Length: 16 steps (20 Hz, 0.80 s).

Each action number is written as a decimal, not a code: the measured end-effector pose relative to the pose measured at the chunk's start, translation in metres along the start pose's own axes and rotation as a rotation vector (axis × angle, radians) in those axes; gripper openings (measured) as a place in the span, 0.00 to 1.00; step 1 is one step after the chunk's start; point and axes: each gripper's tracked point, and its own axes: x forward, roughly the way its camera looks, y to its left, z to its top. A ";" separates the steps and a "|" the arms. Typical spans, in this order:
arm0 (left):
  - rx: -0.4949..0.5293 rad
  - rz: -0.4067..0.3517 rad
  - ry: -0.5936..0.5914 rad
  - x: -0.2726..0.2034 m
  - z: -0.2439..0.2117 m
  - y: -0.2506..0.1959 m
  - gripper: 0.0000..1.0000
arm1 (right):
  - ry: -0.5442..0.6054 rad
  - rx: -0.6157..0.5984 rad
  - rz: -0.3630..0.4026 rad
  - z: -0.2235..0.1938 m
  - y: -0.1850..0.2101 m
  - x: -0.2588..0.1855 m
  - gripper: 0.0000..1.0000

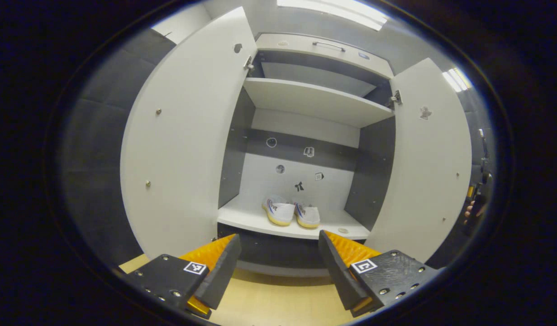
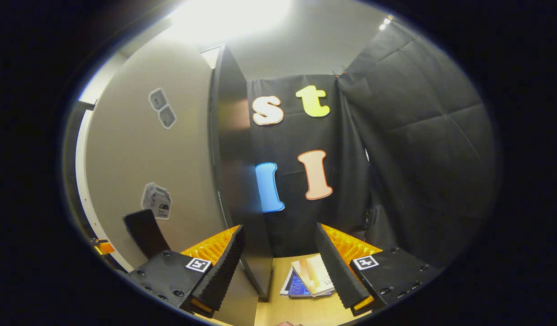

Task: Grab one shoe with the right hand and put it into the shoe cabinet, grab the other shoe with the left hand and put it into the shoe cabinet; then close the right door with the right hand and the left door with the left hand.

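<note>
In the left gripper view, the shoe cabinet [image 1: 314,102] stands straight ahead with the left door [image 1: 188,136] and right door [image 1: 425,158] swung open to either side; the two shoes [image 1: 291,212] sit side by side, touching, on the bottom shelf [image 1: 242,219], left of centre, below an upper shelf [image 1: 305,97]. In the right gripper view, the edge of the right door [image 2: 233,181] runs between the tool's fingers, and books [image 2: 307,278] lie stacked on the floor [image 2: 301,308] just right of that edge.

Pale wooden floor [image 1: 278,301], black padded wall [image 2: 423,149], bright ceiling light [image 1: 332,11] overhead.
</note>
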 end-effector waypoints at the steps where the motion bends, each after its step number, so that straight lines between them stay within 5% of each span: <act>1: 0.003 -0.013 -0.004 -0.001 0.002 0.000 0.99 | 0.004 -0.023 -0.024 -0.001 -0.002 -0.002 0.98; 2: 0.007 -0.023 0.002 -0.001 0.002 0.001 0.99 | 0.009 -0.033 -0.056 -0.002 -0.005 -0.006 0.89; 6: -0.003 -0.078 0.027 -0.007 0.004 0.010 0.99 | 0.029 -0.018 -0.083 -0.005 0.012 -0.012 0.95; 7: -0.003 -0.089 0.022 -0.009 0.007 0.013 0.99 | 0.020 -0.021 -0.046 -0.003 0.029 -0.012 0.83; 8: 0.002 -0.095 0.013 -0.009 0.013 0.017 0.99 | 0.014 -0.043 -0.055 -0.004 0.035 -0.007 0.84; 9: 0.005 -0.098 0.007 -0.010 0.016 0.023 0.99 | -0.005 -0.071 -0.061 0.004 0.046 -0.034 0.69; 16: -0.039 -0.116 -0.001 -0.027 0.018 0.054 0.99 | 0.001 -0.068 -0.078 -0.005 0.084 -0.020 0.68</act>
